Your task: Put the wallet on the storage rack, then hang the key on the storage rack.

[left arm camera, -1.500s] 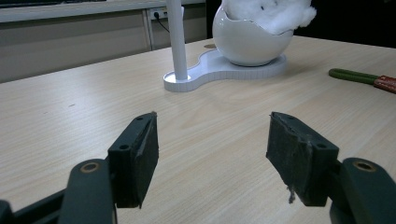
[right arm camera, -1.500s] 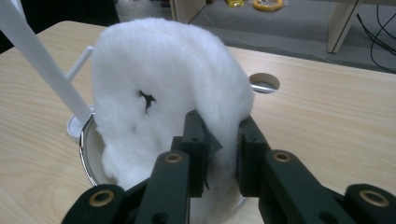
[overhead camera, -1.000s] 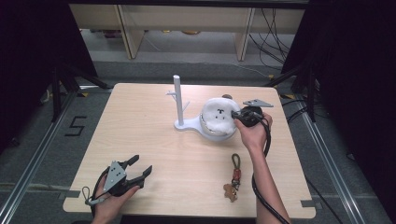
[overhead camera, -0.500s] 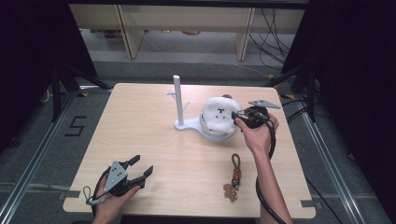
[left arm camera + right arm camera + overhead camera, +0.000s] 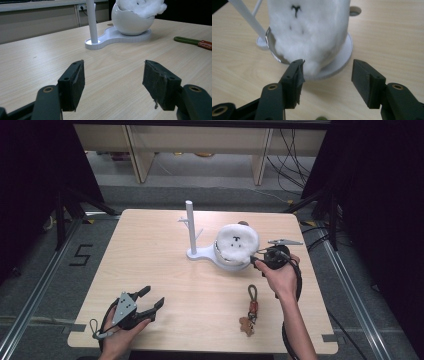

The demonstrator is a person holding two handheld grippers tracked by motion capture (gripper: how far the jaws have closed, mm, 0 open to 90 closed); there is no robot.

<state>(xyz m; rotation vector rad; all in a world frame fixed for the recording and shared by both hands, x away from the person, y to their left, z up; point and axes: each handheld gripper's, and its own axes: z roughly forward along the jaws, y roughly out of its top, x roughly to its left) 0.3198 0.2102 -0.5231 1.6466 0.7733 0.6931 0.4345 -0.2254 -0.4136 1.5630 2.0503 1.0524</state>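
Observation:
A fluffy white plush [image 5: 237, 241] with a small black face sits in a white egg-shaped bowl [image 5: 225, 261] on the base of a white stand [image 5: 190, 227]. My right gripper [image 5: 256, 260] is just right of the bowl and points at it. In the right gripper view the plush [image 5: 309, 27] hangs over the bowl's rim, a tuft close to the left pad [image 5: 295, 77]. The right gripper [image 5: 327, 63] is open; its jaws have just opened wide, then eased in slightly, with nothing between them. My left gripper [image 5: 154, 296] rests open near the front left edge, seen as the left gripper [image 5: 113, 63] with empty jaws.
A keychain [image 5: 251, 310] with a green loop and a brown charm lies on the wooden table [image 5: 150, 255] in front of the right hand; the keychain [image 5: 192, 42] lies right of the bowl [image 5: 130, 23]. The stand's pole [image 5: 92, 20] rises from its flat base [image 5: 110, 40].
The right gripper has let go of the plush, opened its jaws and drawn back to the right, away from the bowl. The left gripper has stayed put.

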